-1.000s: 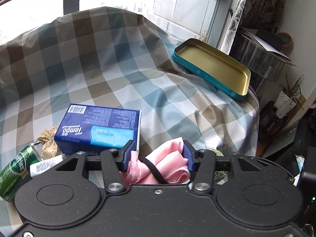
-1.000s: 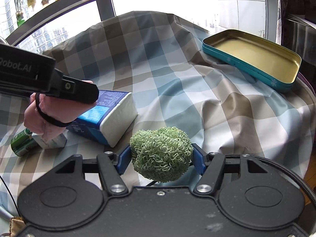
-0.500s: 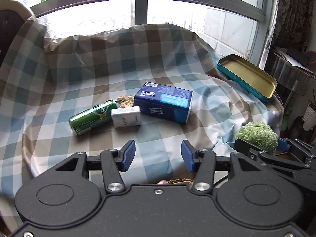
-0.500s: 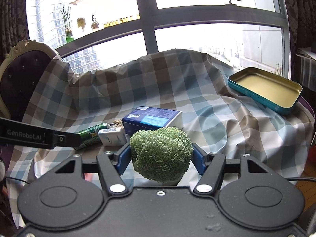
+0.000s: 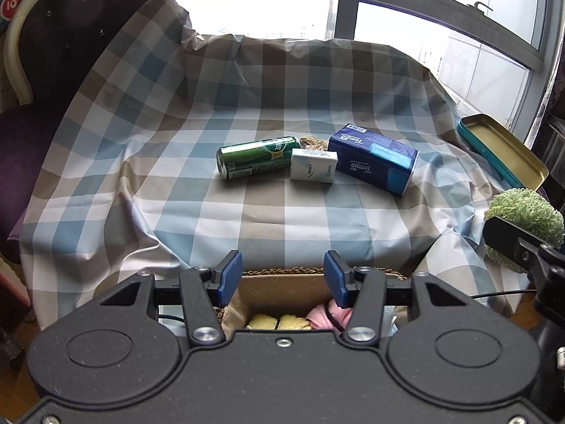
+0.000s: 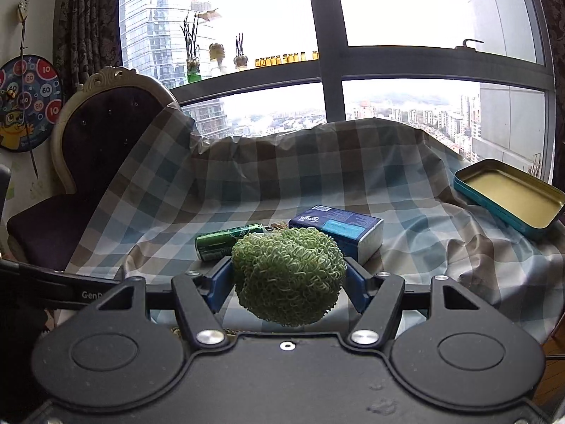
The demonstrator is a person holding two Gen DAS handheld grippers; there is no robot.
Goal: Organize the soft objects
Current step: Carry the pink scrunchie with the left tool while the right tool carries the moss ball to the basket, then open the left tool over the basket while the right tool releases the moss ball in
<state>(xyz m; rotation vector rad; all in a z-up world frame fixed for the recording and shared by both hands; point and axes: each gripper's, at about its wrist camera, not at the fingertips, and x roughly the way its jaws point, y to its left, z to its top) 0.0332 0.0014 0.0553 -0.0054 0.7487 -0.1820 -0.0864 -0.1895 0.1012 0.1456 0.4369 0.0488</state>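
My left gripper (image 5: pixel 282 265) is open with nothing between its blue pads. It hangs over a woven basket (image 5: pixel 282 271) in front of the table's near edge. Inside the basket lie a pink cloth (image 5: pixel 335 314) and a yellow soft thing (image 5: pixel 279 321), both partly hidden by the gripper body. My right gripper (image 6: pixel 287 274) is shut on a fuzzy green ball (image 6: pixel 287 275), held in the air in front of the table. In the left wrist view the green ball (image 5: pixel 526 212) shows at the right edge.
On the checked tablecloth (image 5: pixel 176 194) lie a green can (image 5: pixel 257 157), a white tissue pack (image 5: pixel 312 164), a blue tissue box (image 5: pixel 374 160) and a small brown woven thing (image 5: pixel 312 141). A teal tin tray (image 5: pixel 501 152) rests at the right. A dark chair (image 5: pixel 53 53) stands left.
Both grippers have pulled back from the table. The pink cloth has left my left gripper's jaws and now lies in the basket. The right gripper still holds the green ball, higher up.
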